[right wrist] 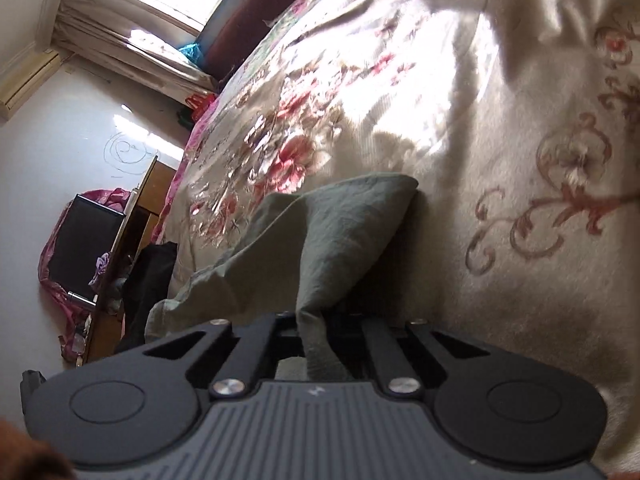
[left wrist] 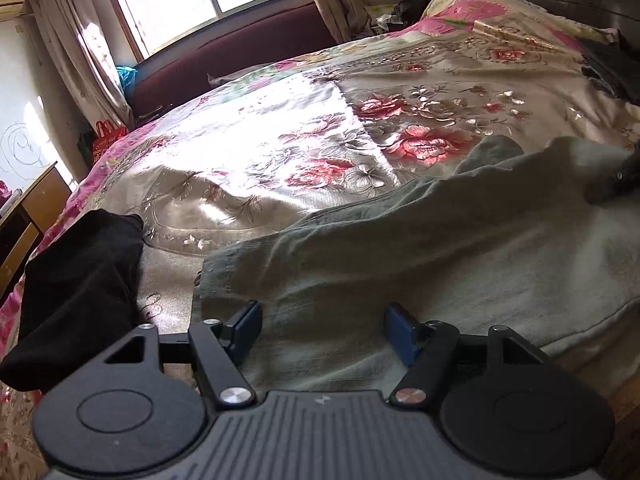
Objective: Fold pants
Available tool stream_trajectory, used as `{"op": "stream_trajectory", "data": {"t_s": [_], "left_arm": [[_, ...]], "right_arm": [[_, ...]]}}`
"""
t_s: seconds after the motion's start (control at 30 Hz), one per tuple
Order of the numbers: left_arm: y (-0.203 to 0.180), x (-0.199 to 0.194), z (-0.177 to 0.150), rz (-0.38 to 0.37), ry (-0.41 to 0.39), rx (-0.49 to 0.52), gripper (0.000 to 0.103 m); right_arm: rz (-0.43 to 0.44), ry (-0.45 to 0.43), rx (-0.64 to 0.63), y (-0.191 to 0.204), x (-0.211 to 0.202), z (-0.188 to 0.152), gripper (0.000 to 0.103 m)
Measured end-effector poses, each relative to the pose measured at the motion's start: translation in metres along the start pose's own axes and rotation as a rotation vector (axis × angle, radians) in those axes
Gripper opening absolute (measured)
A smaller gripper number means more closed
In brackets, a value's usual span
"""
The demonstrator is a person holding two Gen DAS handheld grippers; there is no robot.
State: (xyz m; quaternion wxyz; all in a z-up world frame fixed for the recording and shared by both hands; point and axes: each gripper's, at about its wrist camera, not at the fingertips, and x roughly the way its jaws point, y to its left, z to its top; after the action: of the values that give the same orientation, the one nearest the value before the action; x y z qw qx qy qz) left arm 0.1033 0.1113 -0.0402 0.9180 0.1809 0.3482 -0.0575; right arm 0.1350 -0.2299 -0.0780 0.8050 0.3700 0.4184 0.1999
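Pants (left wrist: 400,248) beside black garment (left wrist: 76,300)

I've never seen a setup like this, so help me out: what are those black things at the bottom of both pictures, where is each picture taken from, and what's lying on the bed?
Each picture comes from a fisheye camera mounted on a hand-held two-finger tool, looking forward along its fingers; a person holds one in each hand. The black part at the bottom is the tool itself.

In the left wrist view, the left tool is open, its blue-padded fingers apart over grey-green pants spread on a floral bedspread. A black garment lies to the left.

In the right wrist view, the right tool has shut on a fold of the pants, pulling the cloth into a peak above the bedspread.
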Motion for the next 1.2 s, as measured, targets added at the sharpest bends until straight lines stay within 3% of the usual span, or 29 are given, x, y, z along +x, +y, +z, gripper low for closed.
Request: {"op": "stream_trajectory", "data": {"t_s": [0.1, 0.17, 0.3, 0.37, 0.5, 0.57, 0.67, 0.8, 0.87, 0.93, 1.0, 1.07, 1.2], "left_arm": [[-0.016, 0.001, 0.011, -0.042, -0.019, 0.029, 0.080], [-0.032, 0.007, 0.018, -0.062, -0.029, 0.047, 0.081], [-0.062, 0.015, 0.027, -0.083, -0.036, 0.108, 0.081], [-0.069, 0.007, 0.029, -0.080, -0.053, 0.160, 0.081], [-0.067, -0.013, 0.034, -0.060, -0.073, 0.220, 0.081], [-0.064, -0.023, 0.039, -0.037, -0.099, 0.218, 0.081], [-0.059, -0.032, 0.052, -0.073, -0.141, 0.150, 0.081], [-0.072, -0.007, 0.059, -0.129, -0.136, 0.104, 0.081], [-0.072, 0.018, 0.055, -0.140, -0.076, 0.083, 0.081], [-0.067, 0.042, 0.043, -0.125, -0.008, 0.070, 0.084], [-0.056, 0.041, 0.039, -0.141, -0.002, 0.028, 0.084], [-0.048, 0.030, 0.040, -0.101, -0.010, 0.027, 0.083], [-0.037, 0.020, 0.039, -0.077, -0.033, -0.004, 0.083]], "right_arm": [[-0.071, -0.053, -0.021, -0.010, -0.028, 0.020, 0.003], [-0.171, -0.064, -0.053, -0.020, -0.041, 0.029, 0.003], [-0.259, -0.021, -0.067, -0.038, -0.053, 0.036, 0.011], [-0.304, -0.038, -0.169, -0.022, -0.063, 0.034, 0.015], [-0.478, -0.175, -0.369, 0.010, -0.079, 0.034, 0.021], [-0.429, -0.211, -0.423, 0.024, -0.081, 0.033, 0.021], [-0.347, -0.125, -0.479, 0.039, -0.047, 0.033, 0.019], [-0.407, -0.023, -0.468, 0.024, 0.009, 0.036, 0.017], [-0.432, -0.026, -0.456, 0.009, 0.018, 0.040, 0.004], [-0.418, -0.043, -0.404, -0.004, 0.017, 0.050, 0.000], [-0.408, -0.045, -0.339, -0.007, 0.010, 0.058, 0.001], [-0.414, -0.089, -0.378, 0.007, -0.007, 0.054, 0.014], [-0.431, -0.100, -0.454, 0.014, -0.025, 0.033, 0.011]]}}
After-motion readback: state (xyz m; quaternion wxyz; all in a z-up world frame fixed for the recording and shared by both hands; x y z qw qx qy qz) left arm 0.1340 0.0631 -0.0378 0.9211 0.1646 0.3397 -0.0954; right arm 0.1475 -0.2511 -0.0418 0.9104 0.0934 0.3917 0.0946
